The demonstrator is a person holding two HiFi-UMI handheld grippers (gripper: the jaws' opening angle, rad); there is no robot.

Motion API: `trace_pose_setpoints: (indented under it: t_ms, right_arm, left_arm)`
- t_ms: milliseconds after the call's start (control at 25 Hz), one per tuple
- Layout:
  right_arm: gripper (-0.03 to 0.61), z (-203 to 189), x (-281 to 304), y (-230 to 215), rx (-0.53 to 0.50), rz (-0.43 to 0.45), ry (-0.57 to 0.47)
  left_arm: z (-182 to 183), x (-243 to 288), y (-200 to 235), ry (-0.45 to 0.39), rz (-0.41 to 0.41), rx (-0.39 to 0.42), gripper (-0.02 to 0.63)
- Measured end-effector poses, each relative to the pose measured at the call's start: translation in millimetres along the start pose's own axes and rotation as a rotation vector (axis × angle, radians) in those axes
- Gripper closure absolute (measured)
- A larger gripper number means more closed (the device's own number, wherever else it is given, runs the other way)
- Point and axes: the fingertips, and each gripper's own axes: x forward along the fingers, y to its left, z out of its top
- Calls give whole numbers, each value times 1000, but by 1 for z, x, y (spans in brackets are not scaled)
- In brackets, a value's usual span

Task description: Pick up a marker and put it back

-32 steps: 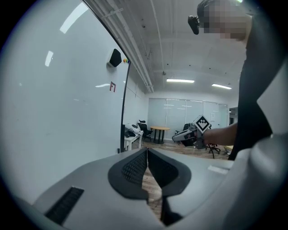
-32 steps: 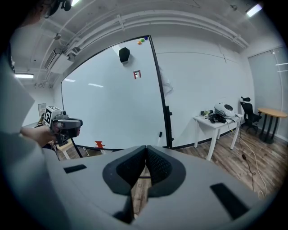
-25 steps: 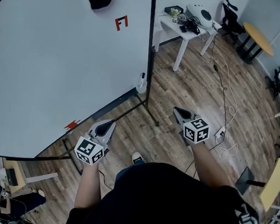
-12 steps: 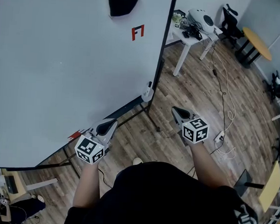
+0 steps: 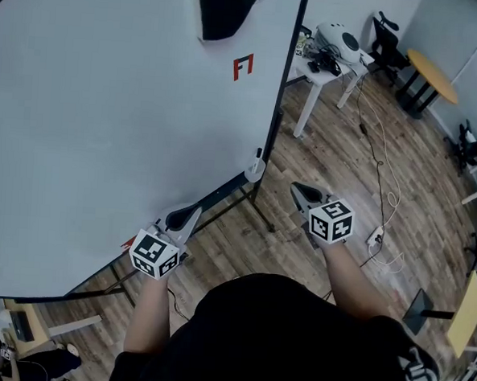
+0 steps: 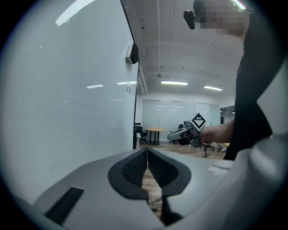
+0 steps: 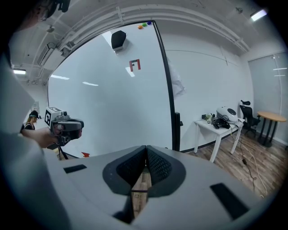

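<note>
Head view, 10 o'clock: whiteboard (image 5: pixel 106 121) is showing a smooth, glossy white face, carrying bright reflections. 3 o'clock: floor (image 5: pixel 336 167) is reading as wood-grain planks with a low sheen. Shells of left gripper (image 5: pixel 190 210) and right gripper (image 5: pixel 296 187) are looking like matt grey plastic; pads (image 7: pixel 157 167) are showing a black ribbed texture.

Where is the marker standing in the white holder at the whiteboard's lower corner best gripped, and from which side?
Probably by the dark upper end of the marker, the only part showing above the white holder. It stands upright beside the whiteboard frame, so come from the open floor side with the right tongs, now shut, opened first, then lift straight up.
</note>
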Motion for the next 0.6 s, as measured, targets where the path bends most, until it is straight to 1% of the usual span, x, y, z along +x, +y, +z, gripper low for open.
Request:
trace_pose_setpoints:
  t_ms: [200,480,600]
  right_arm:
    - [581,0,-9,-1,36,-4,-9]
    - [581,-3,-13,-1,46,-7,-7]
    - [581,-8,-11,-3,44,-5,6]
  left_arm:
    - [3,2,-7,17,4,38,600]
    - [-3,5,-15,34,-8,34,600]
    - [-7,7,-17,54,-1,52,600]
